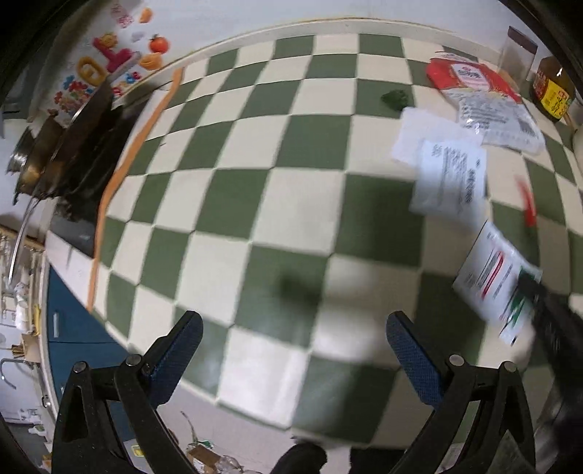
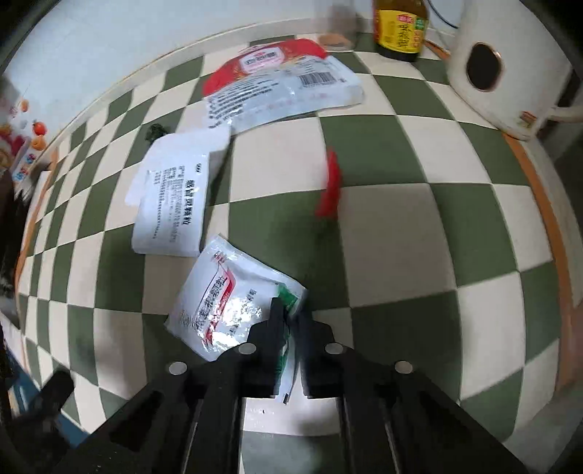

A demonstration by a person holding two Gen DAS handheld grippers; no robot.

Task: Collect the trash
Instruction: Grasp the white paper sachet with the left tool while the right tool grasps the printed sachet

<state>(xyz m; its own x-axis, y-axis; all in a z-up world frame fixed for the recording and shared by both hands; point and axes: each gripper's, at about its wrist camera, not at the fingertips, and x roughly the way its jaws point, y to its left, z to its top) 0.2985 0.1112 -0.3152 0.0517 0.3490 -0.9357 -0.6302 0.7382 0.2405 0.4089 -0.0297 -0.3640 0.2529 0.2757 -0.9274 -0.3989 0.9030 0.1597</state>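
My right gripper [image 2: 289,313] is shut on the corner of a white sachet with red and green print [image 2: 226,302], held just above the checkered table; the sachet also shows in the left wrist view [image 1: 492,277]. My left gripper [image 1: 295,328] is open and empty above the table's near edge. More trash lies beyond: a white printed packet [image 2: 175,197] [image 1: 452,178], a red-and-clear plastic bag [image 2: 277,84] [image 1: 481,94], a red scrap [image 2: 329,186] [image 1: 526,204] and a small green bit [image 2: 156,131] [image 1: 395,98].
A brown sauce bottle [image 2: 399,29] [image 1: 552,87], a clear jar [image 1: 515,54] and a white kettle [image 2: 506,69] stand at the back right. A dark pan on a stove [image 1: 73,146] is at the left. The table edge [image 1: 226,397] drops to a floor with litter.
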